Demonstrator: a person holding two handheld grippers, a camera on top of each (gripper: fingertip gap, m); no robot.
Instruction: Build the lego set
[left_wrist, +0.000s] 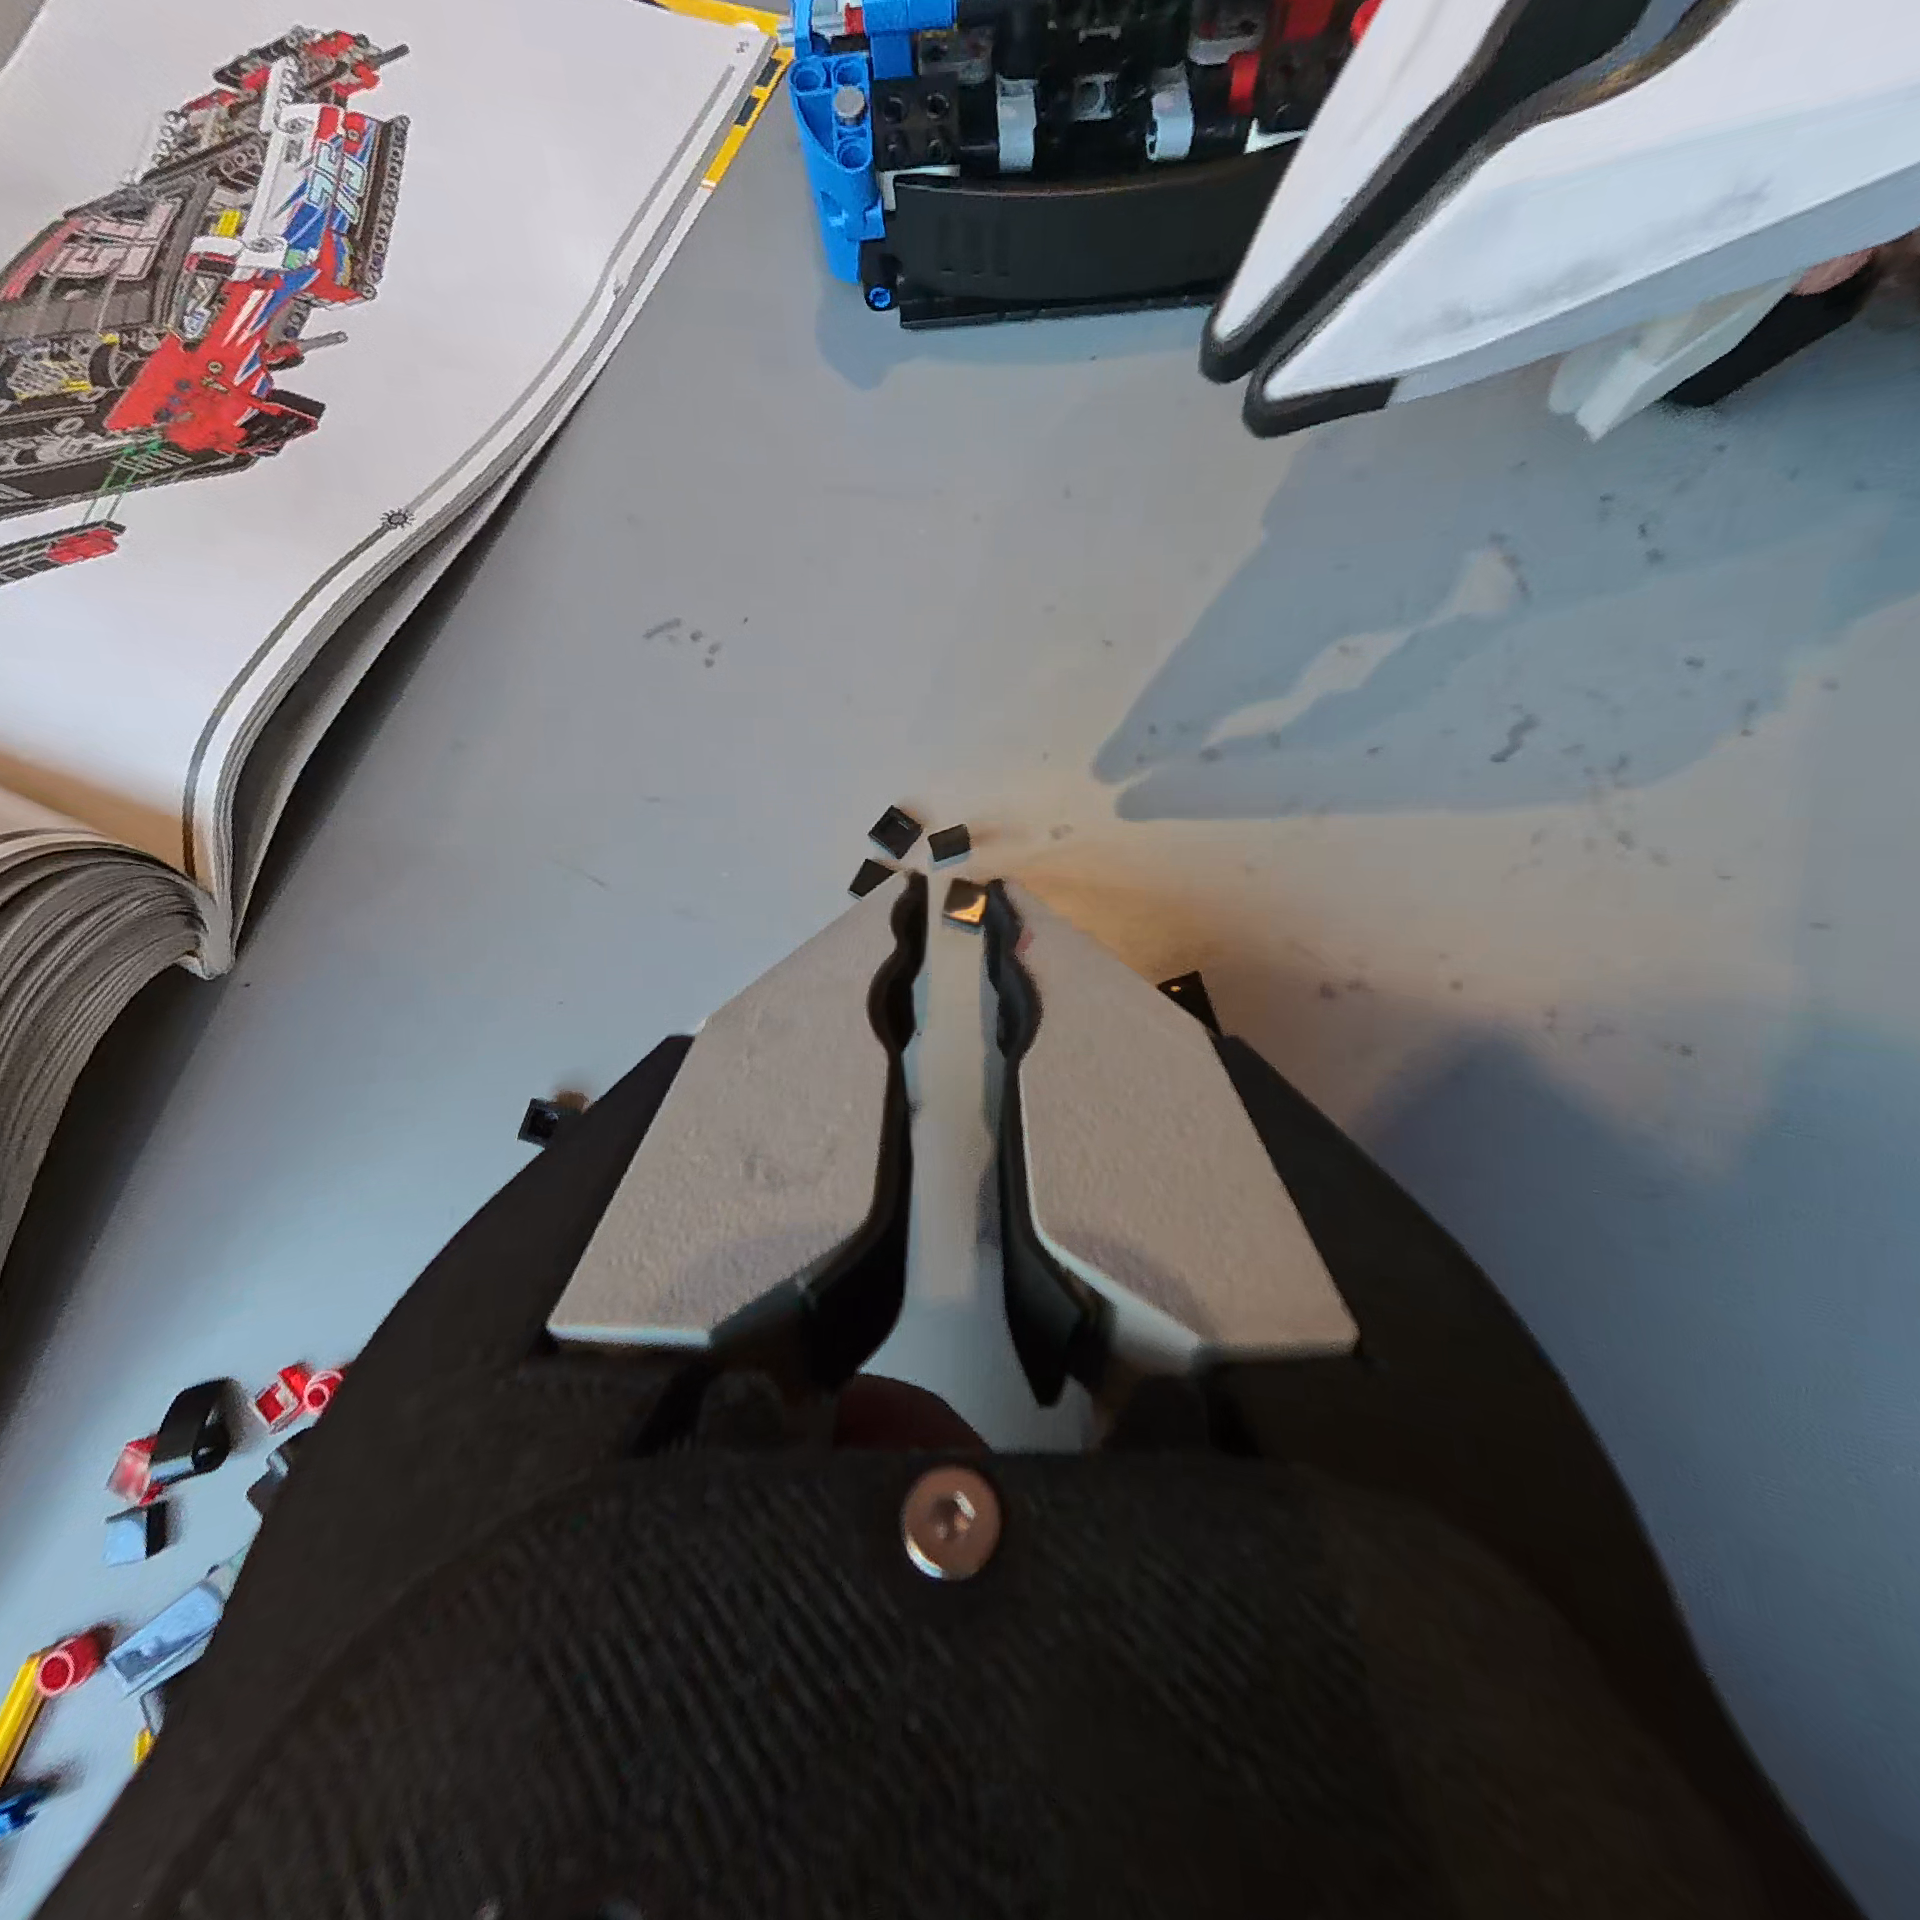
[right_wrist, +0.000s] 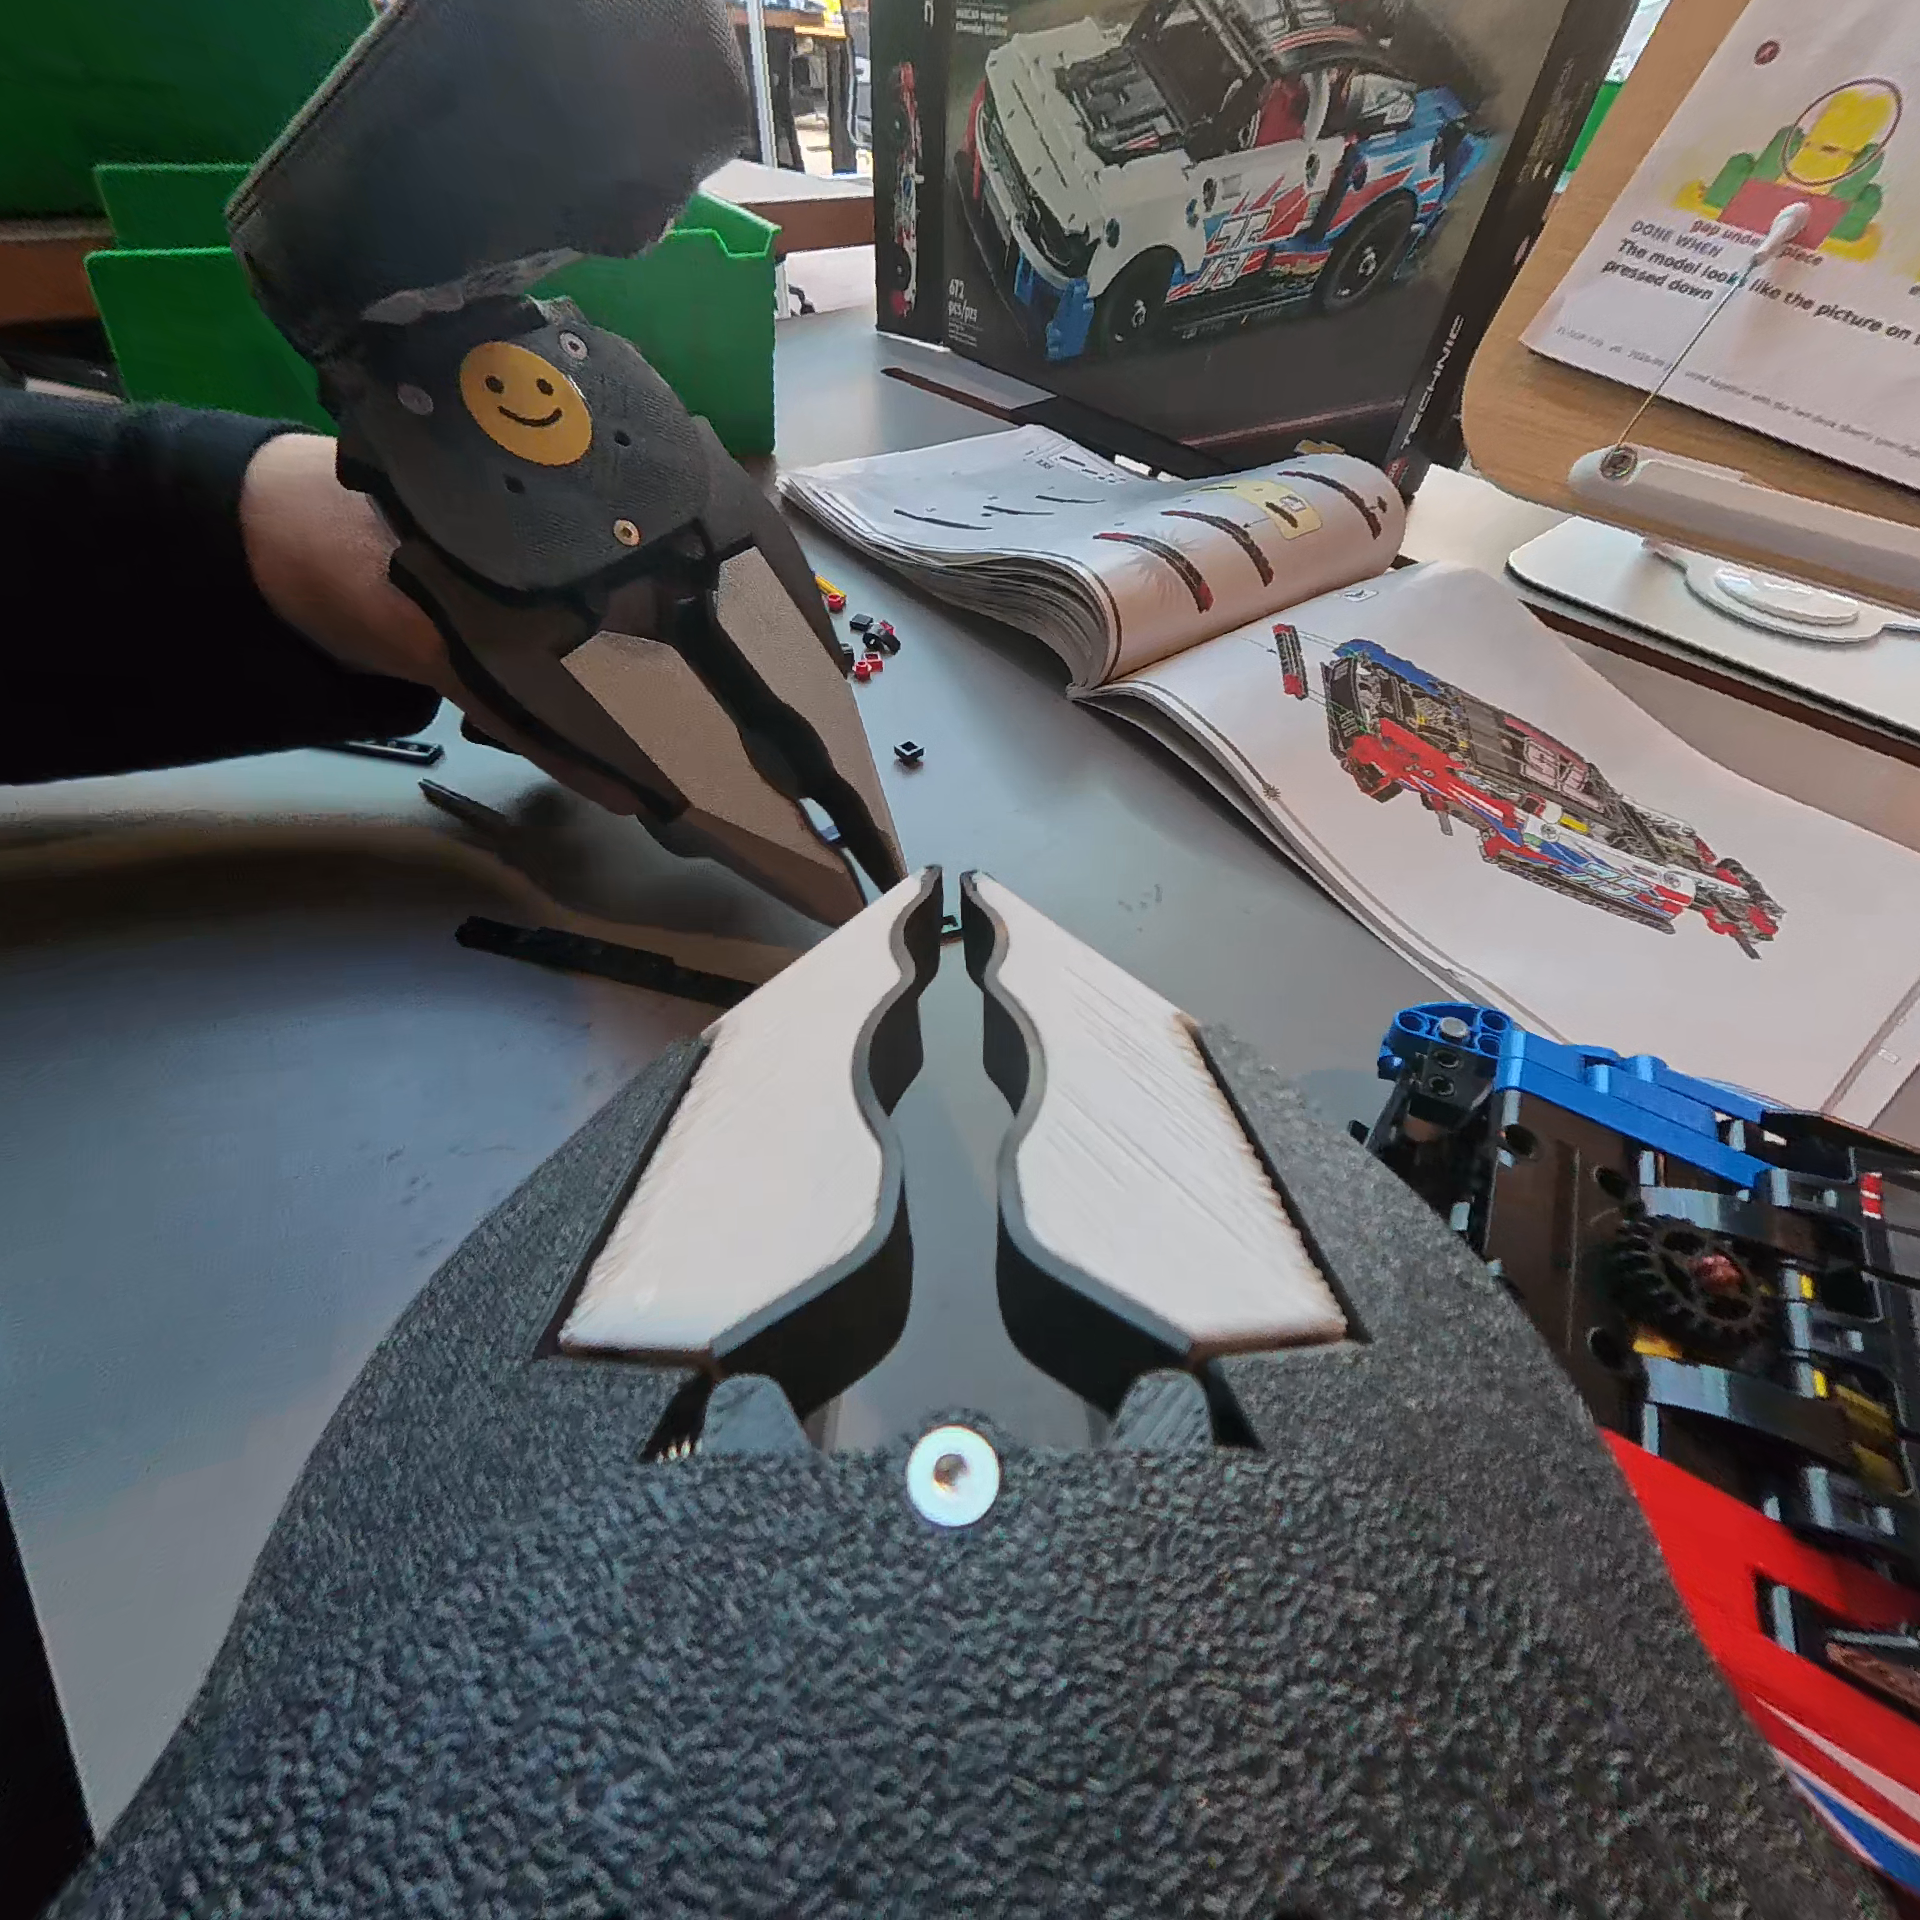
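Note:
Several small black tiles (left_wrist: 896, 829) lie on the grey table (left_wrist: 727, 675). My left gripper (left_wrist: 956, 896) points down at them, tips slightly apart, with one black tile (left_wrist: 966, 902) between the tips; it touches only the right finger. It also shows in the right wrist view (right_wrist: 878, 883), held by a hand. My right gripper (right_wrist: 951, 881) is almost closed and holds nothing; it hovers at the upper right of the left wrist view (left_wrist: 1247, 384), beside the part-built black, blue and red car model (left_wrist: 1039, 156) (right_wrist: 1662, 1247).
An open instruction book (left_wrist: 312, 364) (right_wrist: 1455, 779) lies to the left gripper's left. Loose red, blue and black pieces (left_wrist: 156, 1507) (right_wrist: 873, 639) and a long black beam (right_wrist: 603, 961) lie on the table. The set's box (right_wrist: 1195, 208), green bins (right_wrist: 707, 301) and a paper stand (right_wrist: 1766, 208) are behind. My hands' fingertips stand some 8 cm from each other. Both grippers' tips are roughly 20 cm from the open instruction book (left_wrist: 312, 364). The right camera catches it too, in the right wrist view (right_wrist: 1419, 811).

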